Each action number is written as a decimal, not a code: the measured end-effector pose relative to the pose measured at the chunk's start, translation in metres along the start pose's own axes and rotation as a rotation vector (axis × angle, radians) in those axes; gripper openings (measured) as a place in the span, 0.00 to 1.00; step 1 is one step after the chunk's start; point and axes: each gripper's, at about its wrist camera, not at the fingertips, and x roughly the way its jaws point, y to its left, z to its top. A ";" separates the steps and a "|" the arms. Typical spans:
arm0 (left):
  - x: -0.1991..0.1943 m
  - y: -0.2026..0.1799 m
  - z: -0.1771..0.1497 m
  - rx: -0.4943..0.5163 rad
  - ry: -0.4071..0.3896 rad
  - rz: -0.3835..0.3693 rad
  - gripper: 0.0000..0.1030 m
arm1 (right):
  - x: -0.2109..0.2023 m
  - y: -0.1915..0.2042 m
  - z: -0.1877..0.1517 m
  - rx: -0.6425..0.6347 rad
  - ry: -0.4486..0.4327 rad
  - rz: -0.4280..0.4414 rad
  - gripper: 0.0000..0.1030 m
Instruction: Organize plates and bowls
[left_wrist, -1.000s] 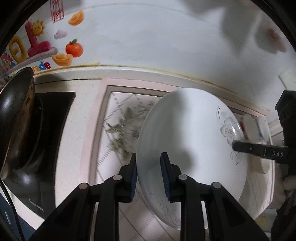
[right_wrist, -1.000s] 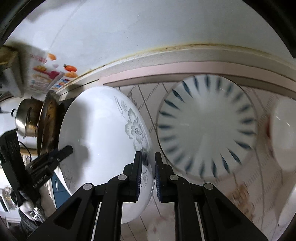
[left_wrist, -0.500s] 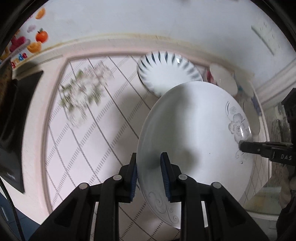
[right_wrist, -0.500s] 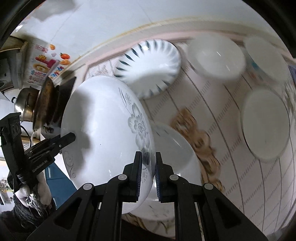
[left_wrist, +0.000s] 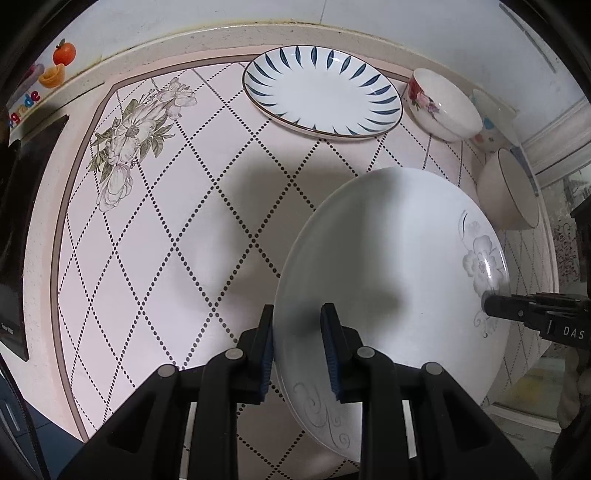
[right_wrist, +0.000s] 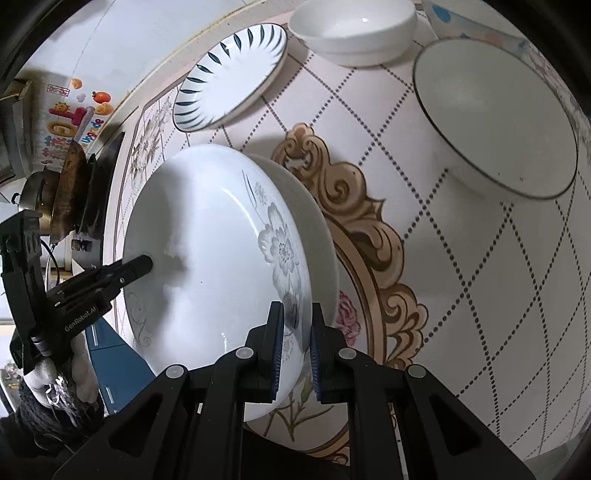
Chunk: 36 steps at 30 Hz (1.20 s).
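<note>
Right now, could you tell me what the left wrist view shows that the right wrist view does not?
Only the left wrist view shows the red-flowered white bowl's painted side. Only the right wrist view shows a second white plate under the held one and the metal pots far left. Both show the grey-flowered white plate gripped by the left gripper and right gripper, plus the blue-striped oval plate.

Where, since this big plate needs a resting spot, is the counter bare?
Bare mat lies between the printed flower, the striped plate and the held floral plate. Crowded at right: rose bowl, dark-rimmed bowl.
</note>
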 end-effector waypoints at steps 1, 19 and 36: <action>0.001 -0.001 0.000 -0.001 0.001 0.005 0.22 | 0.001 -0.001 -0.001 0.003 0.001 0.002 0.14; 0.020 -0.004 0.003 -0.003 0.034 0.040 0.21 | 0.003 0.004 -0.001 -0.020 -0.022 -0.022 0.14; 0.031 -0.020 0.003 0.026 0.049 0.087 0.21 | -0.001 0.011 0.001 -0.031 -0.005 -0.144 0.17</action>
